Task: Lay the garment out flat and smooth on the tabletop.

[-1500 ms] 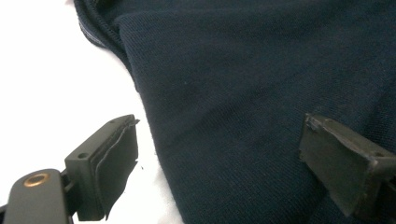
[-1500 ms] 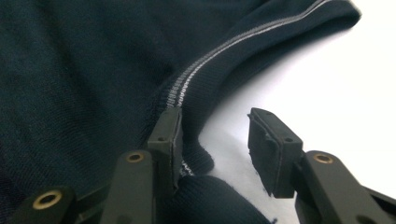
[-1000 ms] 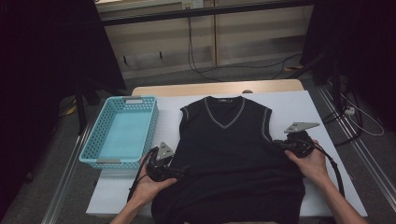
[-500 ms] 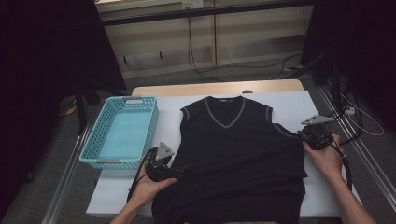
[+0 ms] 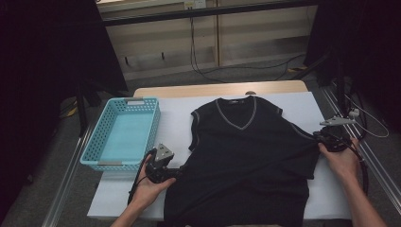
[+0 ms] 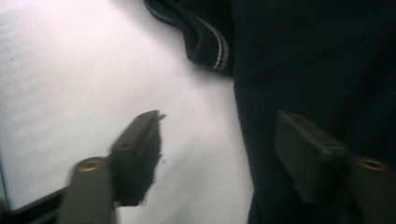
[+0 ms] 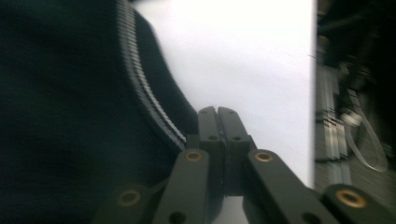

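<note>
A: Start nearest the person — what are the hands doing?

B: The left hand (image 5: 149,187) comes in at the bottom and holds the left gripper (image 5: 176,174) at the vest's left side seam. In the left gripper view its jaws stand apart — one over the white table (image 5: 175,123), the other over the dark cloth, with the vest's edge between them, not pinched. They have just been closing.

A: And the other side?

B: The right hand (image 5: 341,160) holds the right gripper (image 5: 318,138) at the vest's right edge, just below the armhole. In the right gripper view its jaws are pressed together, and the ribbed trim of the armhole runs right up to them. It is pinching the vest's edge, which is drawn out toward that side.

A: Where does the vest lie?

B: The black vest (image 5: 246,161) is spread flat on the middle of the table, V-neck toward the far edge, hem hanging over the near edge. Grey stripes trim its neckline and armholes.

A: Anything else on the table?

B: A light blue basket (image 5: 94,158) sits at the table's left side, just beside the left gripper and apart from the vest. Farther off, cables (image 5: 203,71) trail on the floor before a pale wall.
</note>
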